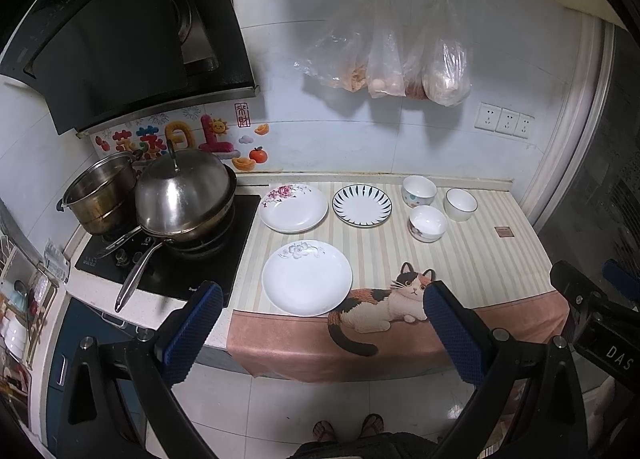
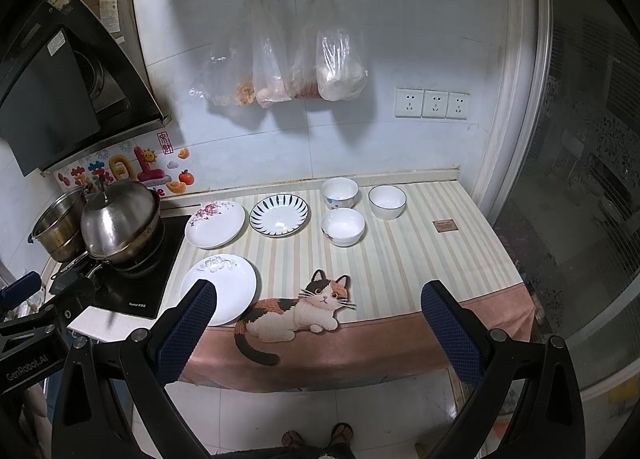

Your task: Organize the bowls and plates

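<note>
Three plates lie on the striped cat cloth: a grey-flower plate (image 1: 307, 277) (image 2: 218, 288) near the front, a pink-flower plate (image 1: 293, 207) (image 2: 215, 224) behind it, and a blue-rayed plate (image 1: 362, 205) (image 2: 279, 216) to its right. Three white bowls stand further right: one at the back (image 1: 419, 190) (image 2: 339, 193), one in front of it (image 1: 427, 222) (image 2: 343, 226), one blue-rimmed (image 1: 461, 204) (image 2: 387, 201). My left gripper (image 1: 322, 301) is open and empty, held before the counter edge. My right gripper (image 2: 319, 299) is open and empty, likewise short of the counter.
A hob (image 1: 168, 259) with a lidded wok (image 1: 184, 195) and a steel pot (image 1: 102, 191) stands left of the plates; long handles stick out toward the front. Plastic bags (image 1: 400, 59) hang on the wall. A small brown card (image 2: 444, 225) lies at the cloth's right.
</note>
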`<act>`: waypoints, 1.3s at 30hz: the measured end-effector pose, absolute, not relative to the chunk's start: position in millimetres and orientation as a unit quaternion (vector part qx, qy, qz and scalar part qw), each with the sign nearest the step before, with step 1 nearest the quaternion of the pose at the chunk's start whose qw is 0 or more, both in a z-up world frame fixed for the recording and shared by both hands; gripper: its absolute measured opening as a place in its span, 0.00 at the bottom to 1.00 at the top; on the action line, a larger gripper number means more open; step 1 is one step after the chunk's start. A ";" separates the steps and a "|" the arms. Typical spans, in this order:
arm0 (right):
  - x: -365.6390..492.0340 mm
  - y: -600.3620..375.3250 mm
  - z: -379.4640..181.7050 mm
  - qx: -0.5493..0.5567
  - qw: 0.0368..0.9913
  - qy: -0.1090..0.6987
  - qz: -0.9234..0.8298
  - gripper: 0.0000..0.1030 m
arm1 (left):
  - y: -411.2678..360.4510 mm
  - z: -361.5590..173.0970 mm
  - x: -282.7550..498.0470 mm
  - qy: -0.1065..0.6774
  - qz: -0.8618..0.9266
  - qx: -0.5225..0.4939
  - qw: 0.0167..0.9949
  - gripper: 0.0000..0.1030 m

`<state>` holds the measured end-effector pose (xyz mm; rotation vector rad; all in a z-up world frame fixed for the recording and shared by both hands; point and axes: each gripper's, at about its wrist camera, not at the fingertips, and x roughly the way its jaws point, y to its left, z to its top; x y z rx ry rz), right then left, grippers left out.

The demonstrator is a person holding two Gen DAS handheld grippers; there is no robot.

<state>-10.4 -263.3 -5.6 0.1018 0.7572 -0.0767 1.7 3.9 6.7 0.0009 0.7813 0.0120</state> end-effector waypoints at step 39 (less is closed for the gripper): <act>99.7 -230.8 -113.0 0.120 0.886 0.445 0.058 1.00 | 89.7 -116.3 104.8 0.454 0.094 -0.006 0.886 1.00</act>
